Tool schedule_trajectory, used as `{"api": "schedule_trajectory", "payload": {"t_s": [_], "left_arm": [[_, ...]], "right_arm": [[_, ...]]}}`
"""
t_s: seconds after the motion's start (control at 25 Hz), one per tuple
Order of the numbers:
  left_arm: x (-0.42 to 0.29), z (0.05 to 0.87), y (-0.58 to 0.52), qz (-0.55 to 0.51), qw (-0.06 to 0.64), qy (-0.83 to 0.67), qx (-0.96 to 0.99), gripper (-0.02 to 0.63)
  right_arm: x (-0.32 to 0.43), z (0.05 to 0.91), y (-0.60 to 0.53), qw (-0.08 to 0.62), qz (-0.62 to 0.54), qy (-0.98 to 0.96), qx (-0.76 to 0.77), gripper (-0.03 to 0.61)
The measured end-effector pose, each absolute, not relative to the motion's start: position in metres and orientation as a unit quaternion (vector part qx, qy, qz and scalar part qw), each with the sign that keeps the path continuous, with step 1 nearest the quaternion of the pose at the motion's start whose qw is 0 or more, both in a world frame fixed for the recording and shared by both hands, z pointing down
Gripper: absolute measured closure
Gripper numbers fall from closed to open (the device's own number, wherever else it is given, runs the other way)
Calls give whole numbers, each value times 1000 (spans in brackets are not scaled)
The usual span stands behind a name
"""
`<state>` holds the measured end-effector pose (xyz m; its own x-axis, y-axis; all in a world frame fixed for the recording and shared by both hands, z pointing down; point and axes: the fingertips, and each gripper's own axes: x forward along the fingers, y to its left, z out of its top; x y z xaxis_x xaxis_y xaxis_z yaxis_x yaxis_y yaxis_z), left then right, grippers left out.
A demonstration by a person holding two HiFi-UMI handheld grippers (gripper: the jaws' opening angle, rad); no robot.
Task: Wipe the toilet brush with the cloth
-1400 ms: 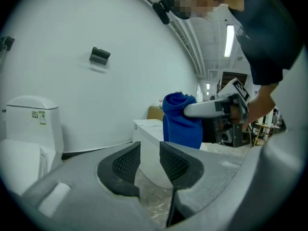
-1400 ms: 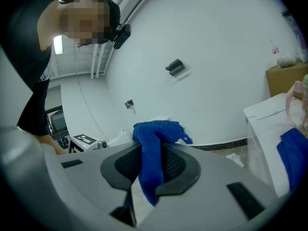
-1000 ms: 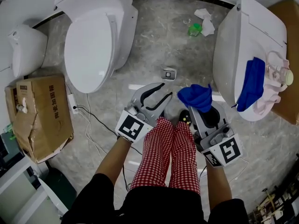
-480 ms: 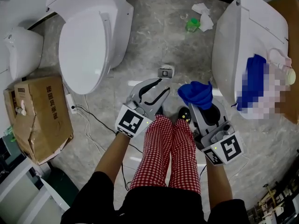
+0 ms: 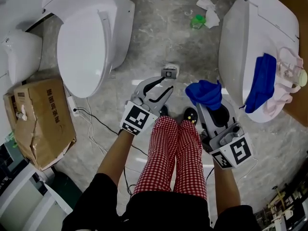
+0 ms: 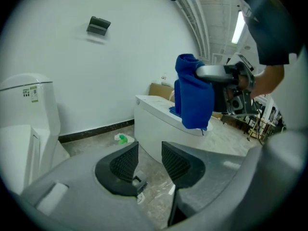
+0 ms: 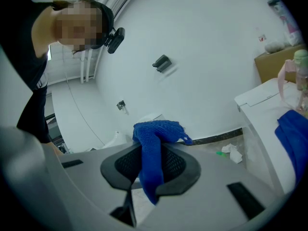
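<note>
A person stands between two toilets, the right gripper [image 7: 153, 165] pinching a blue cloth [image 5: 204, 93] that drapes over and down between its jaws. The left gripper [image 6: 149, 161] hangs over bare floor [image 5: 159, 37]. Its jaws are spread and have just been opening, with nothing between them.

The brush itself cannot be picked out for certain. It may sit among the pink heap [image 5: 276, 102] on the toilet [image 5: 236, 47] beyond and to the right of the right jaws, beside a second cloth [image 5: 260, 83].

The step looks like a reach for the brush. It would go best with the empty left jaws kept wide until they straddle the handle. The right jaws should hold their pinch so that a loose fold stays free to wrap the brush.

The heap is cut off at the head view's edge. The cloth hides the right jaws' pads.
</note>
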<state>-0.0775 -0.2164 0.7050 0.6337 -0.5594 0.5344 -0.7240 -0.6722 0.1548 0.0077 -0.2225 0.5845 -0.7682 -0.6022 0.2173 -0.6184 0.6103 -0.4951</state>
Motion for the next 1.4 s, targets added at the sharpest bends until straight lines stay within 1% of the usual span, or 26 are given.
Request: {"api": "schedule_trajectory", "payload": {"t_s": [0.6,0.8,1.4], "left_arm": [[-76,754,-221,304,187,-335,872,470],[-75,773,-216,345,168,-307,871,469],[-73,803,-223,394,164,-278,861,469]], "right_arm": [[21,595,-225,14,290,-892,348,500],[22,604,-223,15,299,-887,351,500],[32,613,-227,12,301,-878,373,500]]}}
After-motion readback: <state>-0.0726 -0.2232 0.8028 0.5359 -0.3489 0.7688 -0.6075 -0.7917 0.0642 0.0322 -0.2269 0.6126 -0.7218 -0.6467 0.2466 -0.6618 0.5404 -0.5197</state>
